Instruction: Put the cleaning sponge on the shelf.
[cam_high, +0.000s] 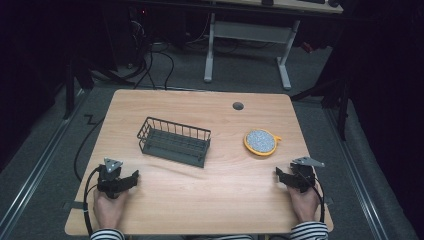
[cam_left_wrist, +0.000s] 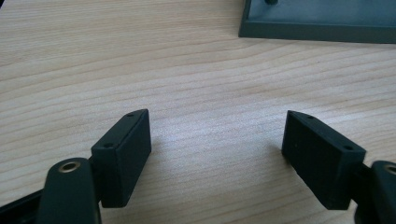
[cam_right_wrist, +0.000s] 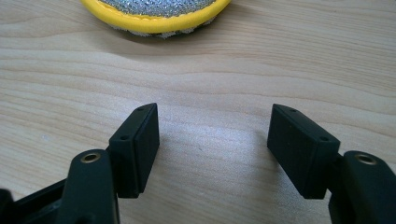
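A dark wire basket stands on the wooden table, left of centre. To its right lies a round scouring pad with a yellow rim and a silver glittery top. My left gripper rests near the front left corner, held by a hand, its jaws open over bare wood. The basket's base edge lies ahead of it to the right. My right gripper rests near the front right, open and empty, with the pad's yellow rim just ahead.
A round cable hole sits near the table's far edge. Behind the table stands a white desk frame on the grey floor, with cables lying about. Striped sleeves enter at the bottom edge.
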